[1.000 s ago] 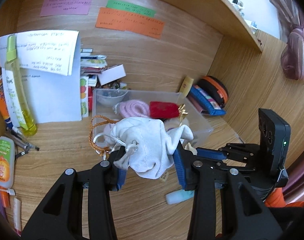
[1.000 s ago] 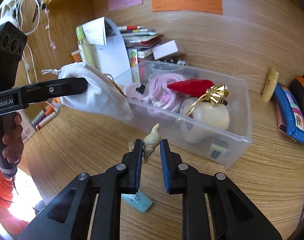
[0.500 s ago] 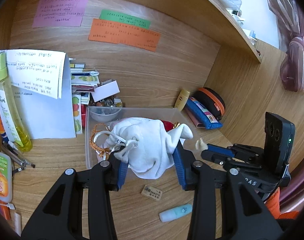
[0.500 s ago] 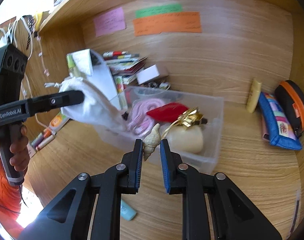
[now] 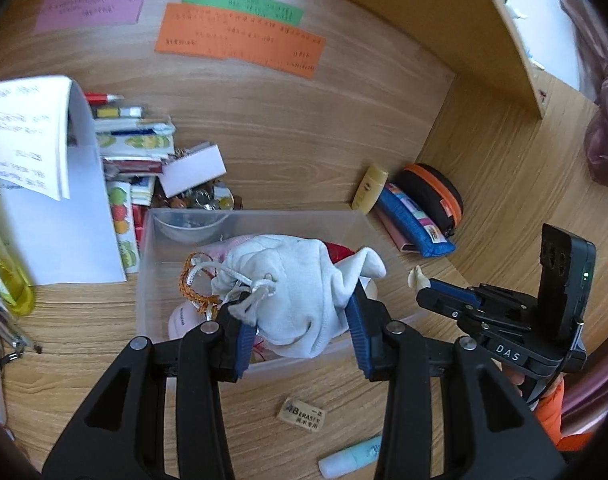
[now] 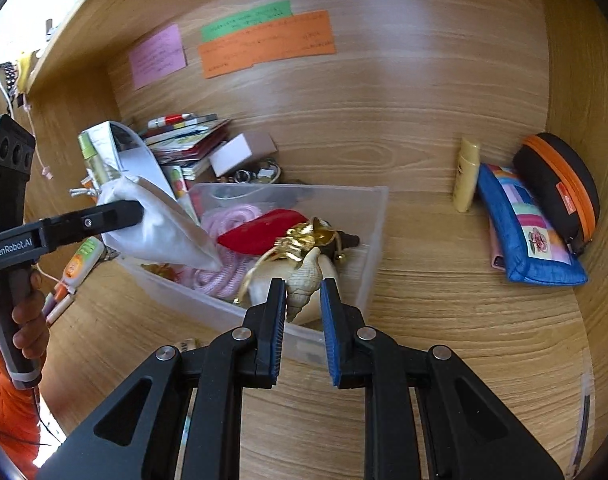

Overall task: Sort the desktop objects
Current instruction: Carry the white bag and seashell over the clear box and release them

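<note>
A white drawstring pouch is clamped in my left gripper, hanging over the clear plastic box. The right wrist view shows the same pouch above the box's left end. My right gripper is shut on a small cream spiral shell, held over the near wall of the clear box. From the left wrist view the shell shows at the right gripper's tip, just right of the box. In the box lie a pink coil, a red pouch, a gold bow and a large pale shell.
On the desk in front of the box lie an eraser and a pale blue tube. A blue pencil case, black-and-orange case and yellow tube sit right. Books, papers, bottle and pens crowd the left.
Both grippers moved forward toward the box: the pouch now hangs over its inside, and the shell, lifted off the desk, is over the box's near wall. The eraser came into view.
</note>
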`<control>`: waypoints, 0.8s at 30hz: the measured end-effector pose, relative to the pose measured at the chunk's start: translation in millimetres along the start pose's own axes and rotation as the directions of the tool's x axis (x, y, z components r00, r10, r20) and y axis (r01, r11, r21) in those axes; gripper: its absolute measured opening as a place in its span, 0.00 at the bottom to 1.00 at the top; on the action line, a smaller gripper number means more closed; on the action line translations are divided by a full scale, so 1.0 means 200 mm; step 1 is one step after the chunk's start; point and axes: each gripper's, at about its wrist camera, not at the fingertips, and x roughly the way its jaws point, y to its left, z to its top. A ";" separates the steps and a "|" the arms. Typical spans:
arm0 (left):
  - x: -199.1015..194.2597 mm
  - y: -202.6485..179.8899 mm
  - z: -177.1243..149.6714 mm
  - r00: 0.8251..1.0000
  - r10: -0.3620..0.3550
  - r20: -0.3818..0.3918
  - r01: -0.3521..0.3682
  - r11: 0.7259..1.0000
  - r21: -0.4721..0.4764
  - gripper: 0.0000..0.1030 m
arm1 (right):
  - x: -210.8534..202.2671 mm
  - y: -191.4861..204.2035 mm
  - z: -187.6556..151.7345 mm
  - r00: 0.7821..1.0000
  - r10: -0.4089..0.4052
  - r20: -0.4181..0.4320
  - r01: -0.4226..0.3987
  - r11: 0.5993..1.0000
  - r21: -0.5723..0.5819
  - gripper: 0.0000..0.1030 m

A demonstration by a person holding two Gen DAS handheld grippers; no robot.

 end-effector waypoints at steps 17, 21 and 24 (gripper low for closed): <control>0.26 0.04 0.06 0.999 0.017 -0.041 -0.017 1.000 -0.012 0.44 | 0.14 -0.01 0.04 0.999 -0.016 -0.044 0.014 0.998 -0.056 0.16; 0.32 0.02 0.05 0.998 0.054 -0.044 -0.053 0.998 0.023 0.52 | 0.16 0.00 0.03 0.999 -0.026 -0.048 0.022 0.997 -0.069 0.16; 0.35 0.00 0.04 0.995 0.082 -0.052 -0.079 0.996 0.051 0.59 | 0.16 0.01 0.03 0.998 -0.033 -0.051 0.028 0.996 -0.079 0.16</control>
